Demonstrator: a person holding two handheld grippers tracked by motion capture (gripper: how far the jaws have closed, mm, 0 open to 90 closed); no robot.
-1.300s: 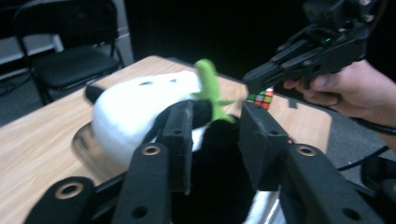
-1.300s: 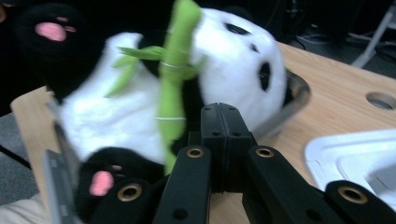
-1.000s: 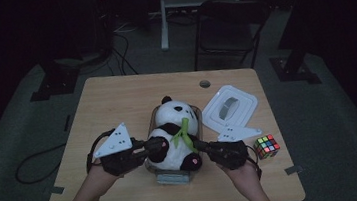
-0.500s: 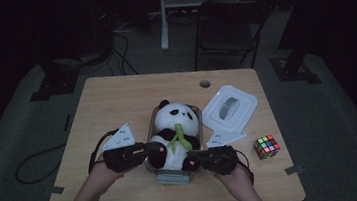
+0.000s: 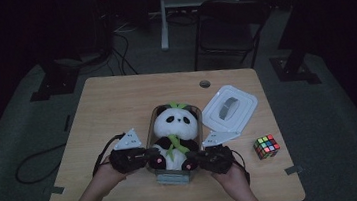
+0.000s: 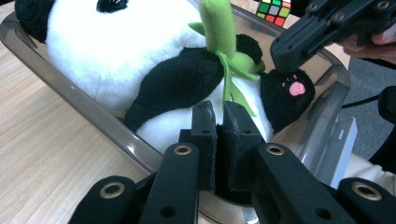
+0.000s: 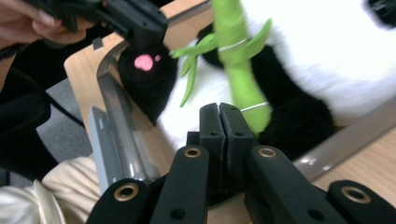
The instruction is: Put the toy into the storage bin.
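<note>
One camera sits up high on the person's side, looking forward and down over the whole tabletop (image 5: 116,102). The other two ride the grippers, aimed inward from opposite sides, right up close on the same plush panda (image 6: 140,51) in its clear container (image 6: 70,93).

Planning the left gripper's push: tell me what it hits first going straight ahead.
Probably the white belly of the black-and-white plush panda, just past the rim of the clear rectangular plastic container. The left gripper, jaws shut, points straight at it; depth is uncertain.
</note>
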